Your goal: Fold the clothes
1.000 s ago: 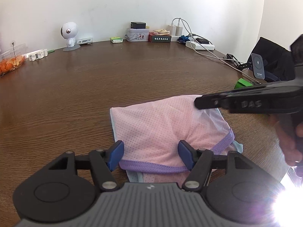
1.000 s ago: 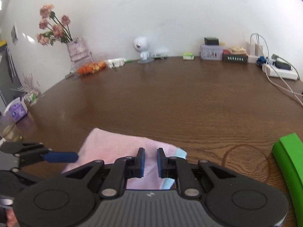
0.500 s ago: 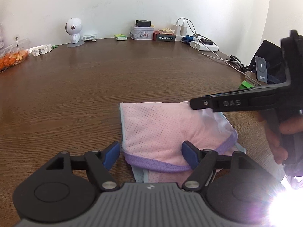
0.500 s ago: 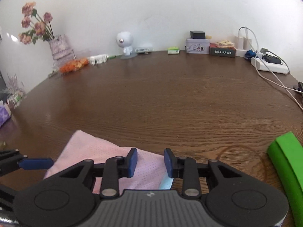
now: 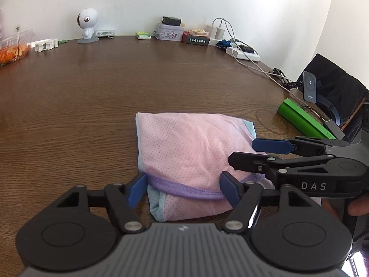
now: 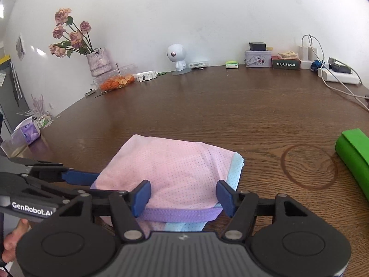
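Where the brown desk lies bare: one folded pink garment; left gripper and right gripper, fingers wide, empty; one clear box holding orange pieces.

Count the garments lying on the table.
1: a folded pink garment with purple trim, near the table's front edge, between the open left claw and open right claw. Others may lie out of view.

Pink dotted garment with purple band and pale blue edging (mesh-like), on dark brown wood-grain desk; bright green box right of garment.
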Tool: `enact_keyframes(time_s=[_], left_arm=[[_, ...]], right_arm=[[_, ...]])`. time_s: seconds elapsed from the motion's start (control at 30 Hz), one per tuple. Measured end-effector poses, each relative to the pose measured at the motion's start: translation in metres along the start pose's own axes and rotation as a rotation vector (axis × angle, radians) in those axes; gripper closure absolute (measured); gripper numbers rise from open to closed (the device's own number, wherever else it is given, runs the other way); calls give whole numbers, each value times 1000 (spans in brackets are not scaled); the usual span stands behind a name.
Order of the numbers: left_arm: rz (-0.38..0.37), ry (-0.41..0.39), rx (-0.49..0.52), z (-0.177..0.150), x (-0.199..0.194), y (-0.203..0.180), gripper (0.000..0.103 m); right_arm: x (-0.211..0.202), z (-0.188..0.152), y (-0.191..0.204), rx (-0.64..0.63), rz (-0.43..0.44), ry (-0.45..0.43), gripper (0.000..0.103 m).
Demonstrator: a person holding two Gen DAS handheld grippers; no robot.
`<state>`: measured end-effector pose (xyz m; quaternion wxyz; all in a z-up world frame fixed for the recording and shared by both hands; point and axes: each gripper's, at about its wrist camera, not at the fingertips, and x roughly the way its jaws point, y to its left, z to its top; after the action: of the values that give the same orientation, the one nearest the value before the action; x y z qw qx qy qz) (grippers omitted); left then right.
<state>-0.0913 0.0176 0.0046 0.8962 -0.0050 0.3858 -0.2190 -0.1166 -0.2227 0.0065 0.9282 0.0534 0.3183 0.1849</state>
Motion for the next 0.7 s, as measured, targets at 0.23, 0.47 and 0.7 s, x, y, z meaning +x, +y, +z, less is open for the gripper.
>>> enact_keyframes(time_s=[0.23, 0.47, 0.7], left_arm=[[-51, -2, 19, -4, 1, -5, 80], [-7, -73, 38, -1, 4, -16, 91], [16, -164, 98, 47, 8, -28, 92]], right_arm=[[-3, -14, 16, -71, -17, -44, 87], [-2, -7, 30, -162, -66, -66, 94], [-5, 46, 22, -250, -89, -148, 95]])
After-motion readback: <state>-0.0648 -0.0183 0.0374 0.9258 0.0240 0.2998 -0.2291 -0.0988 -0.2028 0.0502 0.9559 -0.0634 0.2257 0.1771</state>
